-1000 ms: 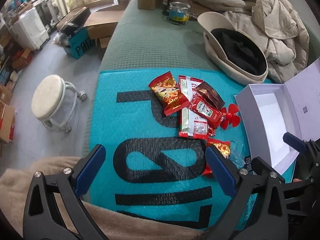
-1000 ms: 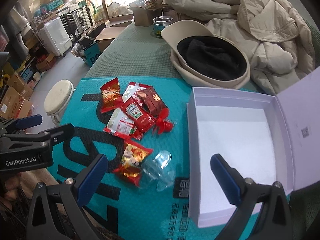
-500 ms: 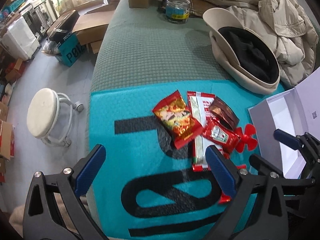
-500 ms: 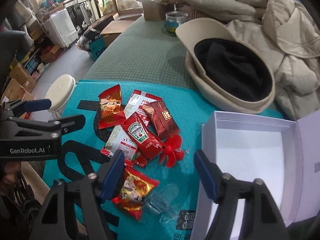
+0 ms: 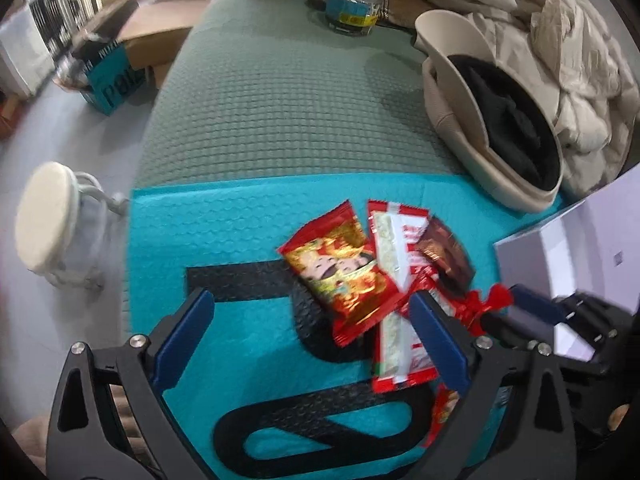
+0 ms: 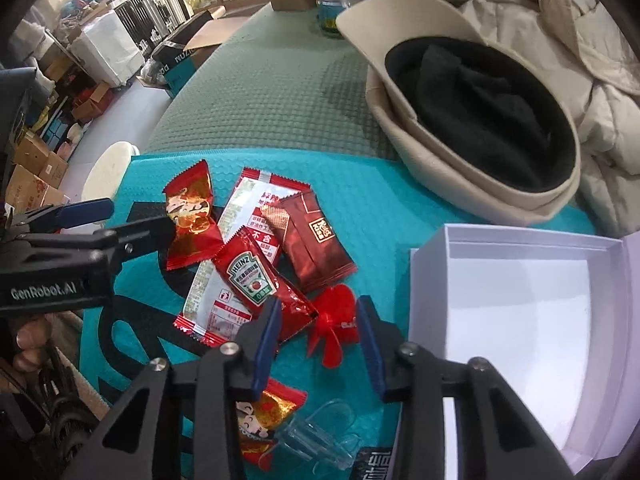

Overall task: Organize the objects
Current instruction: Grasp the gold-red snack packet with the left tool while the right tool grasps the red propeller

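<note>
Teal mat (image 6: 360, 200); right gripper (image 6: 318, 334) seemingly straddling fan (image 6: 334, 326)

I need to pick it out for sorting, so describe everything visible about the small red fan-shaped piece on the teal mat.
The red fan is a small, glossy plastic-looking propeller with several rounded blades around a hub. It lies flat on the teal mat, between the ketchup packet and the white box, below the dark red packet. One blade appears to touch the ketchup packet. The right claw, which has just been closing, straddles it without pressing on it.

Red ketchup packet (image 6: 262, 280), dark-red sachet (image 6: 310, 246), red propeller (image 6: 334, 326) on teal black-lettered mat (image 6: 360, 200); white box (image 6: 520, 312).
</note>
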Available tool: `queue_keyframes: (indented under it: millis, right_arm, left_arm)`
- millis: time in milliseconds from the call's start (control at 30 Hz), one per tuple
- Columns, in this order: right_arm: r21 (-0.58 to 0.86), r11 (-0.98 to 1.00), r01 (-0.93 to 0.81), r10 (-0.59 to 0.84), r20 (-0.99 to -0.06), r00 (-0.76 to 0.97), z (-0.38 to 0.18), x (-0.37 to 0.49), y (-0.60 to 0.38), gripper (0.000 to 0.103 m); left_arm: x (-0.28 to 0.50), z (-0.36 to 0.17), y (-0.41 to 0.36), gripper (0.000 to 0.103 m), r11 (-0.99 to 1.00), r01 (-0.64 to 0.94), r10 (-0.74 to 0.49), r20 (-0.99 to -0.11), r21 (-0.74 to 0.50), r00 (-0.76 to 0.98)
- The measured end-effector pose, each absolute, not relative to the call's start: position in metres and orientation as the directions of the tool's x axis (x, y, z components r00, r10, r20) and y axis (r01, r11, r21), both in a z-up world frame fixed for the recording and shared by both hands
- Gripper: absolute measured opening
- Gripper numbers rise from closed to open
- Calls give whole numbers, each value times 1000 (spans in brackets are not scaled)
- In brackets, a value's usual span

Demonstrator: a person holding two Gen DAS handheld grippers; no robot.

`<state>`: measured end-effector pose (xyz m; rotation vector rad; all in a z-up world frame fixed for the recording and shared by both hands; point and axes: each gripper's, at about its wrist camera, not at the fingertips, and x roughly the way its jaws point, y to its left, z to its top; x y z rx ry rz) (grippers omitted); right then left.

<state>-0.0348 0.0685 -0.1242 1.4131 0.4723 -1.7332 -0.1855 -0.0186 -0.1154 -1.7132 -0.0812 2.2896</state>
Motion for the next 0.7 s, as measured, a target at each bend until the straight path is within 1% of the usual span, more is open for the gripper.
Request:
queue_keyframes:
  millis: [33,100,267,333,367,433,467,500,533,600,633,667,700]
  right_arm:
    - [204,-583,787,-355,-934,-21,-125,-35,67,33]
    - [196,-569,798,-348,-937,-18,-126,-33,65,28]
    - [155,-563,812,-306,-952,-30,-132,-32,59,28]
    - [136,-559,818,-297,-954,-44,-132,-31,56,28]
    - [120,-554,824,-289,-956,-56,-132,-30,55,28]
    - [103,-548,830,-284,-956,-69,-132,-28,53,28]
    - [108,-547,830,-288,-955,-66,-131,-27,53,27]
    - [109,-549,829,-291,-954,-67,-132,-26,55,25]
    - [97,-552,828,-284,-956,-77,-131,-24,55,24]
    - [84,-551,830,-279,-956,-88,-130,-22,54,20]
    - [86,-553,828,-279,-956,-88,-129,-21,55,19]
    - [91,-554,827,-283,-955,-85,-130,-20,61,15]
    - [101,-555,826,-288,-955,-77,-129,-19,63,14]
  left_arm:
    - [-188,-117,-19,98,-954,-179,281,-925,-241,-254]
    - [-193,-120,-18,98,-952,-175,290,-923,-251,-254]
    - [-202,-137,-12,97,-958,-162,270,-938,-238,-216]
    - [-203,-146,-11,87,-962,-149,253,-949,-227,-190]
    - [-202,-148,-10,85,-965,-151,242,-950,-214,-196]
    - [-199,-146,-10,76,-964,-167,240,-942,-204,-234]
    - [-198,-146,-10,75,-964,-172,241,-940,-203,-241]
    - [-197,-145,-11,71,-964,-175,242,-938,-202,-249]
    - [-197,-145,-12,64,-964,-176,238,-937,-197,-255]
    - [-193,-145,-12,58,-966,-191,220,-937,-172,-270]
    - [-191,-144,-12,53,-967,-205,206,-938,-151,-280]
    - [-190,-144,-11,50,-967,-212,196,-939,-138,-283]
    - [-188,-144,-9,48,-966,-229,181,-943,-118,-279]
